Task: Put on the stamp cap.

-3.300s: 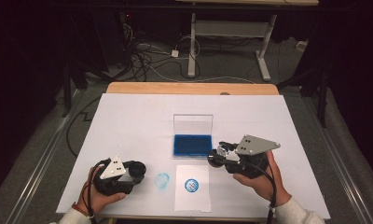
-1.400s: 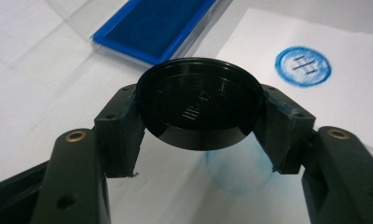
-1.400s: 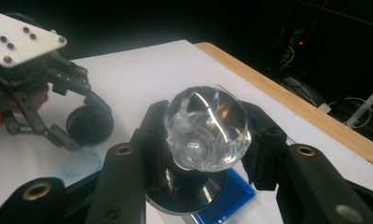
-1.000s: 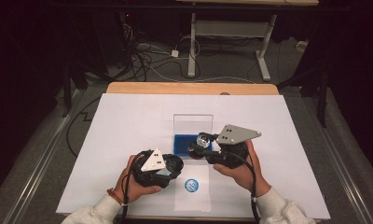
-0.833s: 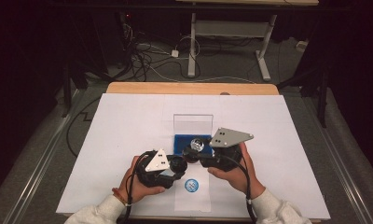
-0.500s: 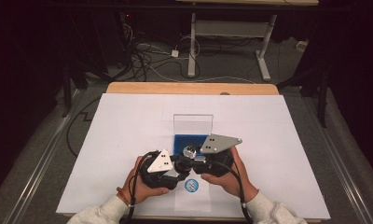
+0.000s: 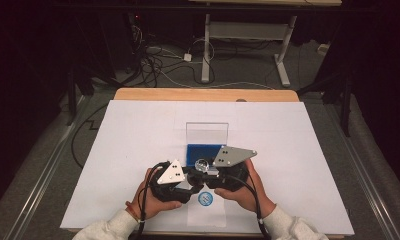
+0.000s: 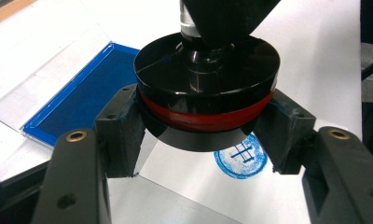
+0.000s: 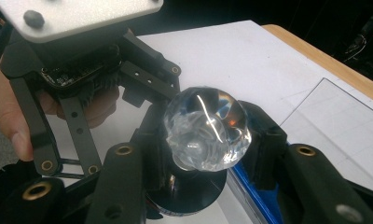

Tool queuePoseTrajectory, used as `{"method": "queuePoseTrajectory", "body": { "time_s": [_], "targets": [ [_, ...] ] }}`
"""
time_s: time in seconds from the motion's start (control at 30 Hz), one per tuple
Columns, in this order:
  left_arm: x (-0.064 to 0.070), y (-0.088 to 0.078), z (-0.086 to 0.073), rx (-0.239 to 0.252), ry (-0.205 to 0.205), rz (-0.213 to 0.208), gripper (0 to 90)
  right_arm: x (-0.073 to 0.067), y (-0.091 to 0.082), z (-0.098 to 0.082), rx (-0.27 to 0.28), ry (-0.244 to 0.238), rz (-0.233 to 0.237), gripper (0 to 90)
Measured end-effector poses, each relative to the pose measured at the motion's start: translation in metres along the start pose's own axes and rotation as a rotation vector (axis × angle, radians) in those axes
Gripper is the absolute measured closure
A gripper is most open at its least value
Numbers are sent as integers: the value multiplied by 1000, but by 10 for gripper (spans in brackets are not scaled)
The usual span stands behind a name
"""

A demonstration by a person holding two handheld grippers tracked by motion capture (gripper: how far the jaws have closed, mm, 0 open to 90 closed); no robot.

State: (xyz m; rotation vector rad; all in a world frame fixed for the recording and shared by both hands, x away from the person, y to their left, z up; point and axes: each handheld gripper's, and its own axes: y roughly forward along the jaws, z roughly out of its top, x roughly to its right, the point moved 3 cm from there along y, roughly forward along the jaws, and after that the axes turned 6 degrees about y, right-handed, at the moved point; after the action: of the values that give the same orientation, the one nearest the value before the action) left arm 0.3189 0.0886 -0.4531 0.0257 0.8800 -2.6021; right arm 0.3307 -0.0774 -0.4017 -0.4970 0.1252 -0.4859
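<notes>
A stamp with a clear faceted knob (image 9: pixel 205 128) and a black base with a red band (image 8: pixel 205 84) hangs just above a paper sheet (image 7: pixel 208 212). My left gripper (image 8: pixel 203 128) is shut on the base, its pads pressing both sides. My right gripper (image 9: pixel 208 142) is shut on the knob from the other side. In the high view the two grippers, left (image 7: pixel 192 180) and right (image 7: pixel 208 172), meet at the stamp (image 7: pixel 202 164) near the table's front edge. A round blue imprint (image 8: pixel 243 158) (image 7: pixel 206 198) lies on the paper under the stamp.
A blue ink pad (image 7: pixel 203 152) (image 8: pixel 82 100) lies open just behind the grippers, its clear lid (image 7: pixel 206 132) (image 9: pixel 334 116) folded back flat. White paper covers the wooden table (image 7: pixel 203 95). A hand (image 9: pixel 12 116) holds the left gripper.
The right gripper has carried the stamp left and down from over the ink pad toward the printed paper. The left gripper has closed in on it from the left and now grips the base.
</notes>
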Motion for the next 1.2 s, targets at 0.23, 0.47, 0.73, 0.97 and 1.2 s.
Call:
{"method": "queuePoseTrajectory", "body": {
  "time_s": [0.23,0.47,0.73,0.97,1.2],
  "targets": [
    [0,0,-1,19,-26,-17,367,-1,-1,-1,21,-14,3,572],
    [-2,1,-2,29,-47,-22,367,-3,0,-1,43,-33,-7,572],
    [-2,0,-3,24,-50,-12,367,-2,2,-4,22,-53,-26,572],
    [-1,0,-3,-2,-28,15,367,-1,3,-7,16,-53,-15,572],
    [3,5,-6,-42,3,25,368,-6,10,-14,16,-67,-37,573]
  ]
}}
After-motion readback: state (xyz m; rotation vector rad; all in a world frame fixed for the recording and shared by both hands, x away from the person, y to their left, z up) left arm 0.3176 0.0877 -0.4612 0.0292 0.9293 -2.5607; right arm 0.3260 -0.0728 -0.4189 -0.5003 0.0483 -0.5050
